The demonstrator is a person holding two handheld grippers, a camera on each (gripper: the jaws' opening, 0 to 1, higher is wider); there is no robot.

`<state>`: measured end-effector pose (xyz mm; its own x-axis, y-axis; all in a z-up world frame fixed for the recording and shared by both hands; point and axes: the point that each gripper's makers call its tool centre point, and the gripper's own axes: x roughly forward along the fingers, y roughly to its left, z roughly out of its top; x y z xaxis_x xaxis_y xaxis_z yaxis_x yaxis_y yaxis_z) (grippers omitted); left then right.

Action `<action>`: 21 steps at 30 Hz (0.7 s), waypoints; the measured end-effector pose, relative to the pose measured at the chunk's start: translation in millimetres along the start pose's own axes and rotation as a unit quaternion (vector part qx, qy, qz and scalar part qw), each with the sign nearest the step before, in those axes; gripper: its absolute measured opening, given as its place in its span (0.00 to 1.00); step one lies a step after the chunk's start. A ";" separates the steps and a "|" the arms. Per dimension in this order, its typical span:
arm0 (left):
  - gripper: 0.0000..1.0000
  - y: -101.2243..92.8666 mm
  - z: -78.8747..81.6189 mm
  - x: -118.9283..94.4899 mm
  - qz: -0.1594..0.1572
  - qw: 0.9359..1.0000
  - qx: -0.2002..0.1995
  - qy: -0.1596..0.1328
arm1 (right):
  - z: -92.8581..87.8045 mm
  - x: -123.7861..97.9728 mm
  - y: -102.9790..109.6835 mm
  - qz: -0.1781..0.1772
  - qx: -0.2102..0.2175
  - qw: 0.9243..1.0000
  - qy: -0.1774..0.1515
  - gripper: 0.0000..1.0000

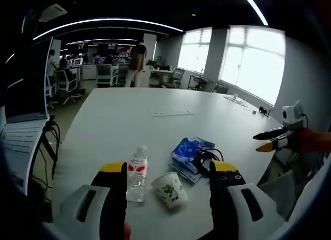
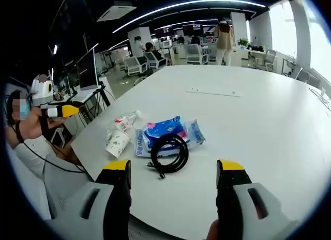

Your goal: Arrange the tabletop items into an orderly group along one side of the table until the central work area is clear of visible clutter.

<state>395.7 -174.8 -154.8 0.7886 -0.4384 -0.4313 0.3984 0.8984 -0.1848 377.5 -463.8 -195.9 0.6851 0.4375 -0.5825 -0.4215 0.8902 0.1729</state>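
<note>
A small cluster lies near the edge of the white table (image 1: 155,103) (image 2: 258,110). It holds a clear water bottle (image 1: 137,173) (image 2: 124,121) with a red label, a paper cup (image 1: 169,190) (image 2: 117,141) on its side, a blue packet (image 1: 187,149) (image 2: 163,130) and a coiled black cable (image 1: 204,158) (image 2: 182,156) resting on the packet. My left gripper (image 1: 169,167) (image 2: 59,111) is open, its jaws either side of the bottle and cup, a little short of them. My right gripper (image 2: 174,165) (image 1: 269,141) is open too, facing the cable from the opposite side.
A thin flat strip (image 1: 173,114) (image 2: 213,93) lies farther in on the table. A laptop on a stand (image 1: 26,95) (image 2: 88,69) sits off the table's edge. Office chairs, desks and people stand in the background. Small items (image 1: 235,98) rest by the window side.
</note>
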 end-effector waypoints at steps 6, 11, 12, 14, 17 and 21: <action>0.65 1.6 -1.3 -0.9 0.002 1.000 -0.004 0.001 | -0.2 -0.9 -0.1 -0.001 0.003 1.000 -0.001 0.66; 0.65 1.5 -0.8 -1.5 0.002 1.000 -0.002 0.000 | -0.9 -0.7 0.6 0.000 0.002 1.000 0.000 0.67; 0.65 1.9 -1.2 -1.4 0.002 1.000 -0.002 0.001 | -1.0 -0.7 0.4 -0.001 0.002 1.000 0.001 0.67; 0.65 2.8 -1.2 -1.5 0.002 1.000 -0.003 0.000 | -0.9 -1.0 0.0 -0.001 0.003 1.000 0.000 0.67; 0.65 3.0 -0.9 -1.8 0.002 1.000 -0.005 -0.001 | -0.8 -1.5 -1.2 -0.002 0.004 1.000 -0.001 0.67; 0.65 3.0 -1.0 -1.5 0.003 1.000 -0.003 0.000 | -1.8 -1.2 -1.7 -0.002 0.004 1.000 0.000 0.67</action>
<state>395.3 -171.5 -155.6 0.7909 -0.4338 -0.4317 0.3914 0.9008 -0.1882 376.4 -466.0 -197.0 0.6869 0.4335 -0.5833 -0.4131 0.8933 0.1773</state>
